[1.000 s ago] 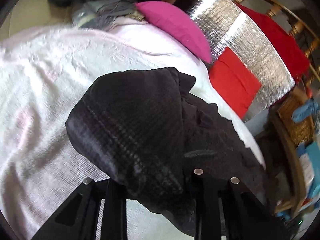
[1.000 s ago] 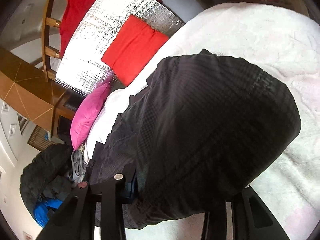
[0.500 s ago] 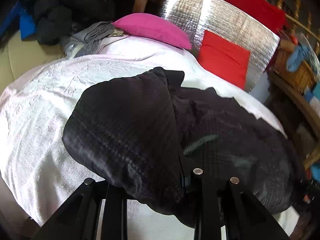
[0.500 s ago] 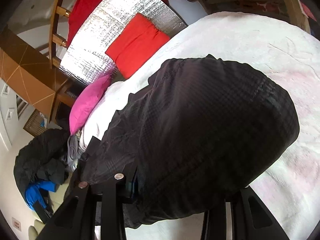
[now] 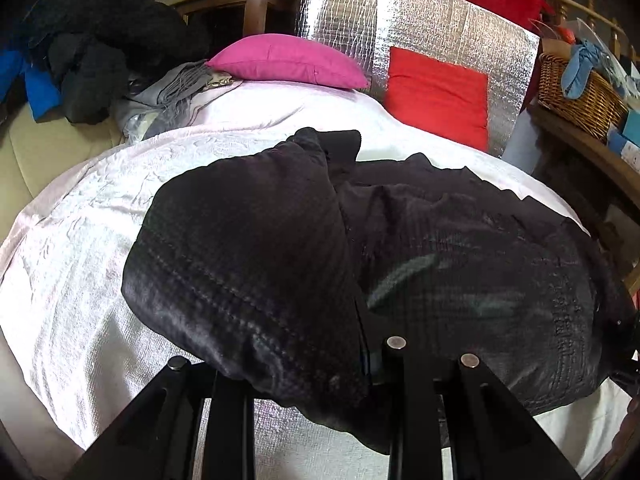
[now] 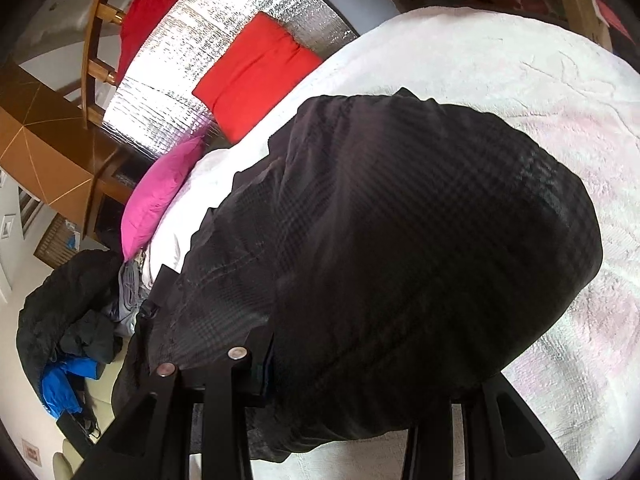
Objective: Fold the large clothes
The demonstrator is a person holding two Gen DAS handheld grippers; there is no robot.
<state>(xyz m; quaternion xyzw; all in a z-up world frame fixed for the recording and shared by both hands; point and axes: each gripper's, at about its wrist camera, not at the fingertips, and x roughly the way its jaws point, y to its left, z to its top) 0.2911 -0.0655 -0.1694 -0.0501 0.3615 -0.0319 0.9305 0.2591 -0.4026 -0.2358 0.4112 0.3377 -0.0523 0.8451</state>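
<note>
I had the black garment [image 5: 420,248] gripped in both grippers. My left gripper [image 5: 304,364] was clenched on a bunched fold of it, the cloth heaped over my near jaw and hiding the pads — the grasp showed in how the fabric hung from me. My right gripper [image 6: 344,376] pinched another thick fold, which ballooned over the jaws and filled most of that view.

The garment lay on the bed [image 5: 80,280], across its right half toward the near edge, with one flap lifted and doubled over the rest. A pink pillow [image 5: 288,62] and a red cushion [image 5: 436,98] sat at the head end, well apart from the cloth.

I judged this to be the middle of a fold: one side raised and carried across, not yet laid down. The next move called for bringing both held edges over together, level with each other, lowering them so the flap met the far edge squarely, and letting go only once the cloth lay flat — otherwise the slippery fabric might slide back and bunch.
</note>
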